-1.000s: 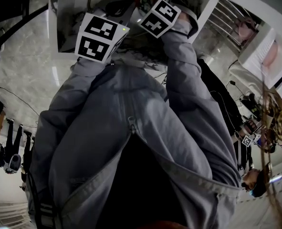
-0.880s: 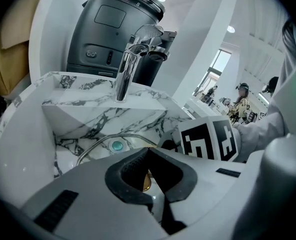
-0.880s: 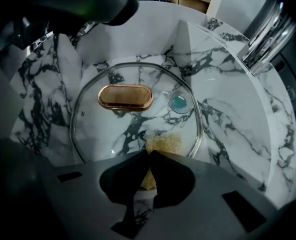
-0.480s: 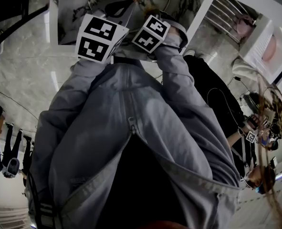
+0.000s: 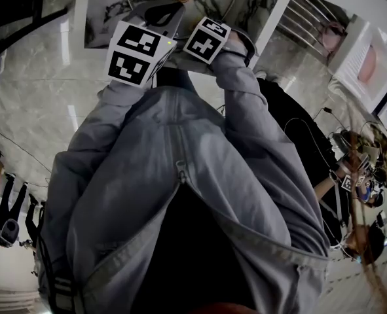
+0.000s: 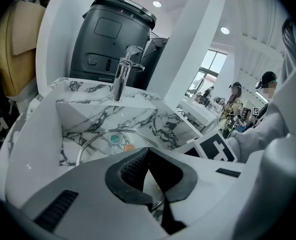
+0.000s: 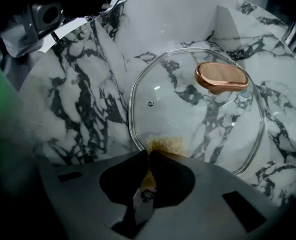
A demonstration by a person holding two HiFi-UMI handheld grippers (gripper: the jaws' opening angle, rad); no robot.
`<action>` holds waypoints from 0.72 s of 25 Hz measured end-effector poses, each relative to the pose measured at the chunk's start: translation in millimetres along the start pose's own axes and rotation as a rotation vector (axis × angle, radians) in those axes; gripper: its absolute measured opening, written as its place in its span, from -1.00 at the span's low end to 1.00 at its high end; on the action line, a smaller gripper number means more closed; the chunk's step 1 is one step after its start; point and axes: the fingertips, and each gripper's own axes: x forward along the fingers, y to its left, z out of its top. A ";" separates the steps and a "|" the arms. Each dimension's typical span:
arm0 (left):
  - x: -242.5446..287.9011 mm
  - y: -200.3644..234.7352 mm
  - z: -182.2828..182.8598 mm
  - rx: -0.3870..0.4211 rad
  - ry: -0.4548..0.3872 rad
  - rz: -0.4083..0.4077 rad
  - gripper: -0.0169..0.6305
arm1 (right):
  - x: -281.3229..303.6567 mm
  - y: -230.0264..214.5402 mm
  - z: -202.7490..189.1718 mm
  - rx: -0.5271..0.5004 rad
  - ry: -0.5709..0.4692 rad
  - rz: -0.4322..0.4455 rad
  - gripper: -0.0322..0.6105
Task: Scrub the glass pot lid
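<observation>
Right claw (image 7: 149, 154) is clamped on a brown scouring pad (image 7: 163, 145) at the near rim of the glass lid (image 7: 188, 114), which lies in the marble sink (image 7: 77, 99). Left claw (image 6: 148, 151) is closed, empty. Scrubbing appears barely begun; most glass remains.

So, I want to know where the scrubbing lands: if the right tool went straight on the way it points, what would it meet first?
The glass pot lid, near its rim. The brown scrub pad clamped in the right tool seems to be at the glass, though depth is unclear.
</observation>
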 end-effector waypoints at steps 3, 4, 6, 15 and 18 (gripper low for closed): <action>-8.1 -7.0 1.7 0.005 -0.008 0.007 -0.90 | 0.8 15.1 -6.3 0.005 0.019 0.119 -0.76; -10.4 -9.4 2.6 0.009 -0.012 0.009 -0.90 | 1.8 21.6 -9.7 0.011 0.029 0.169 -0.76; -15.9 -14.8 5.6 0.018 -0.020 0.013 -0.90 | -0.4 33.9 -12.0 0.023 0.033 0.249 -0.76; -42.6 -42.2 31.9 0.092 -0.017 0.016 -0.90 | -84.0 34.9 3.4 0.066 -0.180 0.135 -0.76; -48.3 -56.9 50.0 0.145 -0.028 0.018 -0.90 | -131.1 25.1 4.1 0.089 -0.296 0.009 -0.76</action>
